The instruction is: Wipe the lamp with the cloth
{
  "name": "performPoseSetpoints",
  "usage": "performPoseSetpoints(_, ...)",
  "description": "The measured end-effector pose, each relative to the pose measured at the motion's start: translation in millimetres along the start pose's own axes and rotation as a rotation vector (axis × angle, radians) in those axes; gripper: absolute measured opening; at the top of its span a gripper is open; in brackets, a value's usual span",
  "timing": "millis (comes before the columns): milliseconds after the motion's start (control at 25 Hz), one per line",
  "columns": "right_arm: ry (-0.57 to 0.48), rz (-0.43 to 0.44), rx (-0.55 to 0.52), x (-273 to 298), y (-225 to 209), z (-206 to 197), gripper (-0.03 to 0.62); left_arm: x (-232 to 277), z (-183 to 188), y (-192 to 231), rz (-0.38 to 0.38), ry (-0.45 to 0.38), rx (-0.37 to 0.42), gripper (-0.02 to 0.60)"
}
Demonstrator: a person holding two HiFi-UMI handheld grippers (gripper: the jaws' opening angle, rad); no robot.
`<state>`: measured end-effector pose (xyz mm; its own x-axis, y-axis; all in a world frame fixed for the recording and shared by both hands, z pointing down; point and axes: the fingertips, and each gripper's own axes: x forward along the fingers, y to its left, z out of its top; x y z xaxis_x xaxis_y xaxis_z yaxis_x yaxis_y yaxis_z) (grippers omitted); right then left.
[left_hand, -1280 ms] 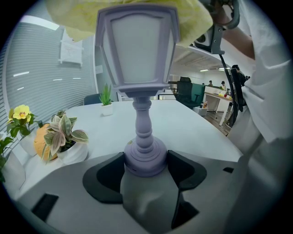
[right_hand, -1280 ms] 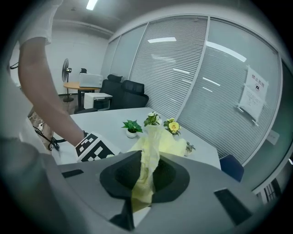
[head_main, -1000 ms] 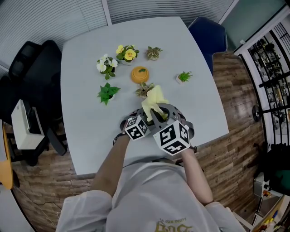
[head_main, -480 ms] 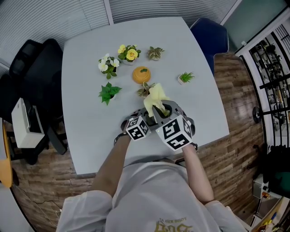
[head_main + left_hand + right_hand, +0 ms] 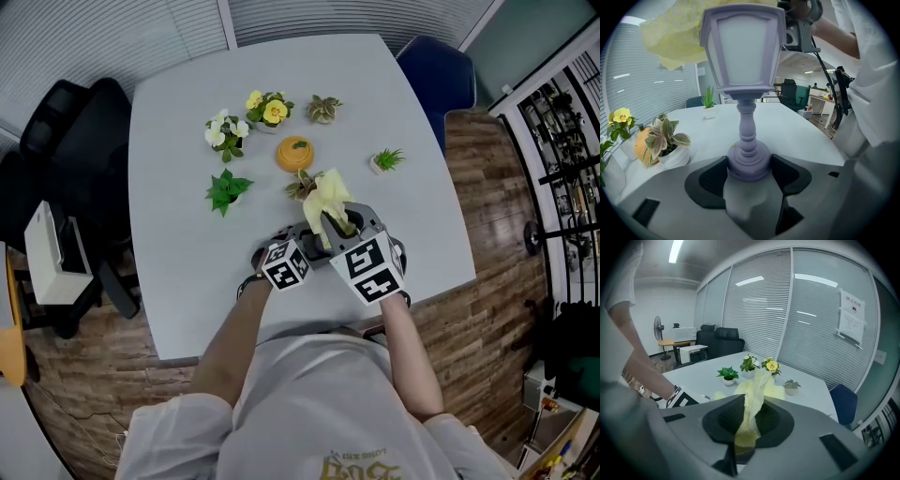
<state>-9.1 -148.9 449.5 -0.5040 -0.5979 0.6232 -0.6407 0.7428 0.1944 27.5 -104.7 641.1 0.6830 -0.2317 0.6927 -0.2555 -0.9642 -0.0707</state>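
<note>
My left tool [image 5: 749,174] clamps the lantern lamp [image 5: 743,51] by its round base, my right tool [image 5: 749,423] pinches the yellow cloth [image 5: 754,390] at the lamp's top; I judge hard wiping could twist the base loose

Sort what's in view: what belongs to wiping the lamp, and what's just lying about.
Job: lamp, its base in the left gripper; yellow cloth, in the right gripper.

Lying about: yellow-flowered plant; white-flowered plant; leafy green plant; grassy plant; two variegated plants; orange ornament.
</note>
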Motion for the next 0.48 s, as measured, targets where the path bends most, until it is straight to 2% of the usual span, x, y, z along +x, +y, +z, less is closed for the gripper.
performPoseSetpoints(480, -0.021, -0.015, 0.054, -1.7, -6.3, -2.7, 0.054, -1.1, 0.9, -1.1, 0.003, 0.000, 0.000, 0.305)
